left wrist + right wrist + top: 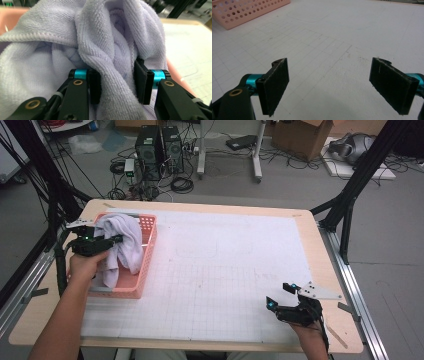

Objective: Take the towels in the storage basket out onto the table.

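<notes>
White towel between left gripper fingers

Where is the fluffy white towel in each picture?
High view: the white towel is at the left, heaped over the pink basket and clamped by the left hand-held gripper.
Left gripper view: the towel is up close, a fold pinched between the jaws.
Right gripper view: no towel here.
Shared landmark: the pink basket, at top left in the right gripper view.

Black claws – teal collars, brass screws, flat dark pads, grey three-cornered plates.
</notes>
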A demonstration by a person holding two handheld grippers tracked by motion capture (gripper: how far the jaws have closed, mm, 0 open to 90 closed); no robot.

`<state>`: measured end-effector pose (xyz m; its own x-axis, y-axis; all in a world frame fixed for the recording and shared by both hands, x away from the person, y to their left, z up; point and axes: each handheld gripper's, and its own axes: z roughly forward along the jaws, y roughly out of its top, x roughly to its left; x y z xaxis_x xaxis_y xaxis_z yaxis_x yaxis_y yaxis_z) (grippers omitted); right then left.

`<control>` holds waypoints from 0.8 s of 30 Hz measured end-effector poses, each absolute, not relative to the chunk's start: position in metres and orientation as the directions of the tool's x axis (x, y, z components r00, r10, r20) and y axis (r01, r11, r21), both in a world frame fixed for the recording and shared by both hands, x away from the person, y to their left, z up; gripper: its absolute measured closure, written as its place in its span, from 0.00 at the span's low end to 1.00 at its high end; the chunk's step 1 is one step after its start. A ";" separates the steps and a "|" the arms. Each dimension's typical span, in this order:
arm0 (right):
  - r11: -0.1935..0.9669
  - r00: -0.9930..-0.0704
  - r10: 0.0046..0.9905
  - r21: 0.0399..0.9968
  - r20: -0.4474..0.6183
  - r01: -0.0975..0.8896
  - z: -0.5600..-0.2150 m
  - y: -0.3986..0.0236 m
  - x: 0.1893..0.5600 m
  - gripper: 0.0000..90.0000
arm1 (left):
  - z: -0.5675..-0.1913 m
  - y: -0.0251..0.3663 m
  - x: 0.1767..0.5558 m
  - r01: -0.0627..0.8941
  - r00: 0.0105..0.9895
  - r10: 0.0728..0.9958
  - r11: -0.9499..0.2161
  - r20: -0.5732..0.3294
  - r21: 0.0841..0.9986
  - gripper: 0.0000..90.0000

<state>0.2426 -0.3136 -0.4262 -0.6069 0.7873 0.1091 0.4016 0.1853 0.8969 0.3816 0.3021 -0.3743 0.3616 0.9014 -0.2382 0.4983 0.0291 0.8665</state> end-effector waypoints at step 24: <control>0.176 -0.607 0.786 0.900 0.115 0.399 -0.424 -0.312 0.241 0.16 | -0.324 0.296 0.349 0.115 0.624 0.768 0.093 -0.145 0.989 0.70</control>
